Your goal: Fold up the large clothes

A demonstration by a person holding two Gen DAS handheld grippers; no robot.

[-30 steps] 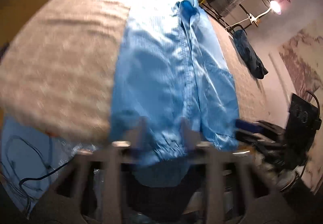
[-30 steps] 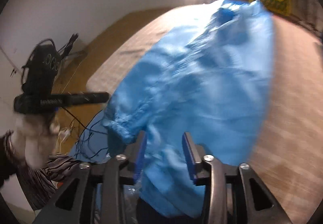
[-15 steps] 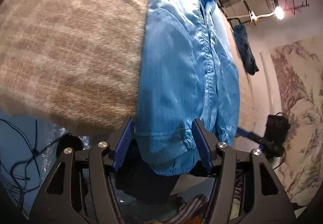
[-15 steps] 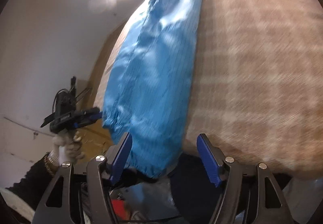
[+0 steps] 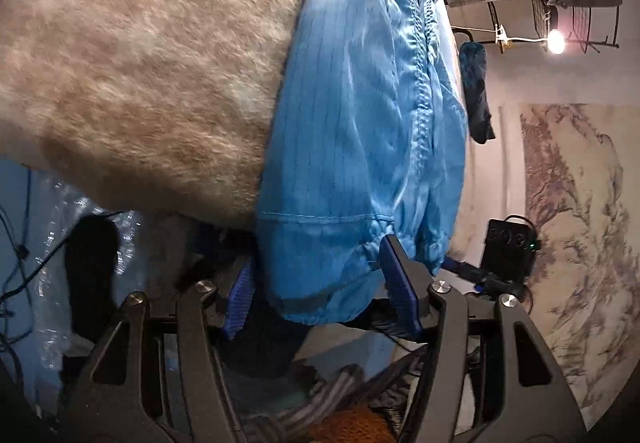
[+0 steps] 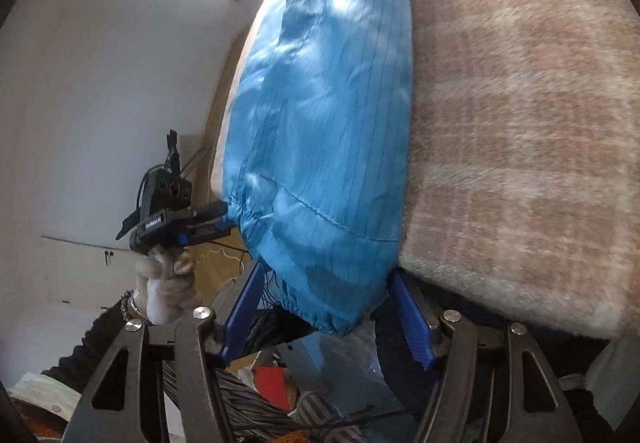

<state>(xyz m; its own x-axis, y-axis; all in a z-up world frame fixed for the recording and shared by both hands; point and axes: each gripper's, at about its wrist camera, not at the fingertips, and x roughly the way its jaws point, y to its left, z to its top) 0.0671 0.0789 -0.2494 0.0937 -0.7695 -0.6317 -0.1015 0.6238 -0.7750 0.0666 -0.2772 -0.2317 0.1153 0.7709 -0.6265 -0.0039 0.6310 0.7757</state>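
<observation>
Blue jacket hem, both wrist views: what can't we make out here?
- Left wrist: whether the left gripper pads touch the blue jacket; the hem covers the gap.
- Right wrist: same at the right gripper.
- Both: the jacket's collar end is cut off by the top edge.
- The blanket is blurred.

- Left gripper [image 5: 320,289], bottom centre of its own frame: jaws apart.
- Right gripper [image 6: 326,313], bottom centre: jaws apart.
- Gloved hand [image 6: 166,283], lower left of the right frame.

Jacket [image 5: 360,123] lies along the blanket [image 5: 140,63], hem hanging over the near edge between both tongs' jaws.
</observation>
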